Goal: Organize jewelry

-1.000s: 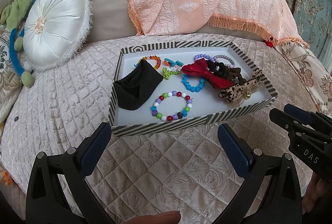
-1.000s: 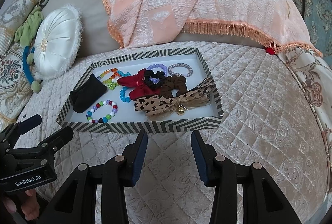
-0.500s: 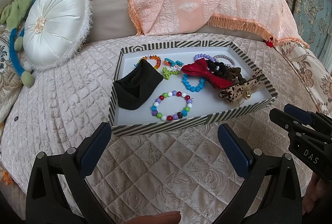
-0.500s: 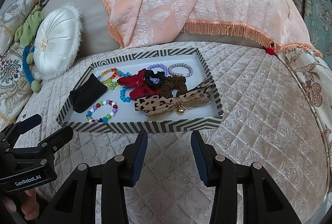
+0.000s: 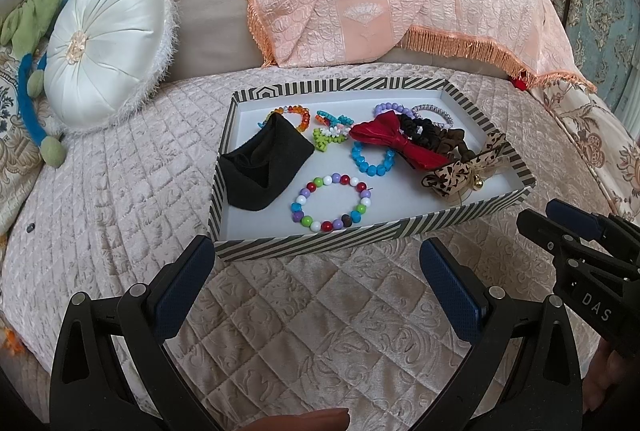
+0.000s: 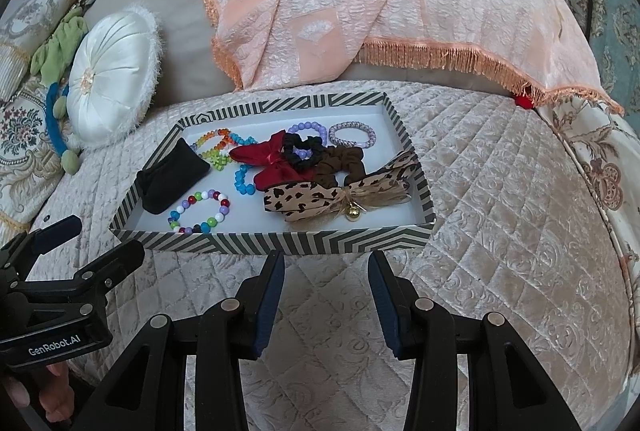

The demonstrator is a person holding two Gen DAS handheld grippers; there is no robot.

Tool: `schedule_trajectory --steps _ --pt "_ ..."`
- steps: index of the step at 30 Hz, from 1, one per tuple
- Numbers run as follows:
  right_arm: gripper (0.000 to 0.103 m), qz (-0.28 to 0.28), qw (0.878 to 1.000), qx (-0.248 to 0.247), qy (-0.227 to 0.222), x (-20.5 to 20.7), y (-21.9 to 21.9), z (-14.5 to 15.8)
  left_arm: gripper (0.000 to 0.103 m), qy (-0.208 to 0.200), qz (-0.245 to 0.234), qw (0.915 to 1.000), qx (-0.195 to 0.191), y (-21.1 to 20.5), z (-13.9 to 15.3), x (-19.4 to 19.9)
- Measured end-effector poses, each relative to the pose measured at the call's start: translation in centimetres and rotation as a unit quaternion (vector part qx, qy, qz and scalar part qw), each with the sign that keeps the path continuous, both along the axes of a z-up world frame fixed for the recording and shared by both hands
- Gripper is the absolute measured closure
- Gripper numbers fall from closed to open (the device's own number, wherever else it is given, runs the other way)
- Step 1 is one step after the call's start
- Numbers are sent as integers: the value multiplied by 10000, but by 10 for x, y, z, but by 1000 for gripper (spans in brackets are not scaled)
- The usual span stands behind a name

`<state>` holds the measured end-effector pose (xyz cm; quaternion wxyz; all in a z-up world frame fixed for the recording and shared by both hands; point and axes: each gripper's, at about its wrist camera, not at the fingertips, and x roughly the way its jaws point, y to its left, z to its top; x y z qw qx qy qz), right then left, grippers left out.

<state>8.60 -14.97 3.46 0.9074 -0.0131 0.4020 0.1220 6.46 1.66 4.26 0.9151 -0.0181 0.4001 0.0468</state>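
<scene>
Because both the left gripper (image 5: 316, 283) and right gripper (image 6: 326, 291) hover apart and empty before the striped tray (image 6: 280, 244), we risk snagging the tangled bows (image 6: 336, 197) and scrunchies, dragging neighbouring bead bracelets (image 5: 331, 202) along.

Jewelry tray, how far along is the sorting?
Nothing looks done: bracelets, scrunchies and bows lie jumbled in the striped tray, the red bow overlapping the scrunchies. Nothing in hand: left gripper and right gripper open, short of the tray. All sorting remains, possibly into the black pouch.
</scene>
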Motion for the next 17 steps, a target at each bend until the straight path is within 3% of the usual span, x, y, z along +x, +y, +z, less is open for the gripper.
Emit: schedule_trajectory --steps 17 --pt "62 -5 10000 -26 -38 -1 1 1 0 -120 -46 9999 9 -4 0 -5"
